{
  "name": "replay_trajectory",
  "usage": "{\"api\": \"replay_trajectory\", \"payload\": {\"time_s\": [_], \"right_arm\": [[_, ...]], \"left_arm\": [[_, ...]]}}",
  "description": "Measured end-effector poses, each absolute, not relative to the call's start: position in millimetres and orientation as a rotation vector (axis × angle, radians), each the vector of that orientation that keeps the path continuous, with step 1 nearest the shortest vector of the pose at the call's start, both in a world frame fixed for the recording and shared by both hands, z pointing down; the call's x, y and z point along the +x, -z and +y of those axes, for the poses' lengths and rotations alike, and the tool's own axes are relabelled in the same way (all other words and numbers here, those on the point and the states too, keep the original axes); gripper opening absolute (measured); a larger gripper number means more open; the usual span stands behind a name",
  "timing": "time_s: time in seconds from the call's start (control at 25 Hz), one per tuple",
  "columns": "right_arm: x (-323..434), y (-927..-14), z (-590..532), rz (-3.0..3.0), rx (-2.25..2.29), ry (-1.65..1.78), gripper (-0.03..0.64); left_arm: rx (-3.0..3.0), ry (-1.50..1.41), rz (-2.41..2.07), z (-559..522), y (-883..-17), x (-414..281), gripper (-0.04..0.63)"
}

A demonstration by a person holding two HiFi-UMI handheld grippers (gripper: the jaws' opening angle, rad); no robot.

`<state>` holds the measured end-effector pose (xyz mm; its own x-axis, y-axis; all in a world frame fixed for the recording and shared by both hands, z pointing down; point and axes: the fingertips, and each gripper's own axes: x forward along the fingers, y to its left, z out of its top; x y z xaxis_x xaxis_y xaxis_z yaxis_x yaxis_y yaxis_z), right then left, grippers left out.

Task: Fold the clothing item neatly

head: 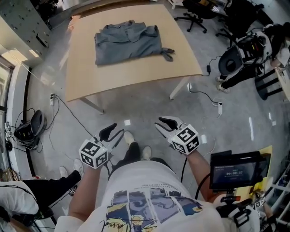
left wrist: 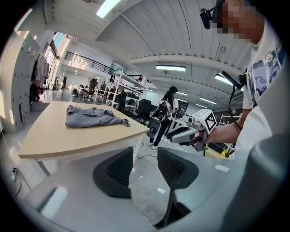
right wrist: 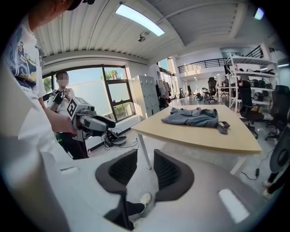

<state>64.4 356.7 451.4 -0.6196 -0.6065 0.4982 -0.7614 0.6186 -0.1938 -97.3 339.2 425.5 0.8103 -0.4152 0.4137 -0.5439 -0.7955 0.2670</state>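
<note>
A grey garment (head: 129,41) lies folded in a rough rectangle on the far half of the light wooden table (head: 136,77), a strap trailing off its right side. It also shows in the left gripper view as grey garment (left wrist: 93,117) and in the right gripper view as grey garment (right wrist: 195,117). Both grippers hang close to my body, well short of the table, over the grey floor. My left gripper (head: 114,132) is open with nothing between its jaws (left wrist: 145,156). My right gripper (head: 159,123) is open too, its gap narrower and empty (right wrist: 145,158).
Black office chairs (head: 195,13) stand beyond the table's right corner. A black wheeled device (head: 235,59) sits to the right. A small screen (head: 235,170) is by my right elbow. Cables run over the floor at left (head: 59,104). A person (left wrist: 165,113) stands beyond the table.
</note>
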Motion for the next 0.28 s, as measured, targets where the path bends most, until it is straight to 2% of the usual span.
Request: {"api": "replay_trajectory", "payload": {"time_s": [0.28], "right_arm": [[57.7,-450.4,374.5,-2.481,1.083,-0.534,0.117]], "left_arm": [[2.618,-0.478,-0.756,359.1,-428.4,-108.5,0.178]]}}
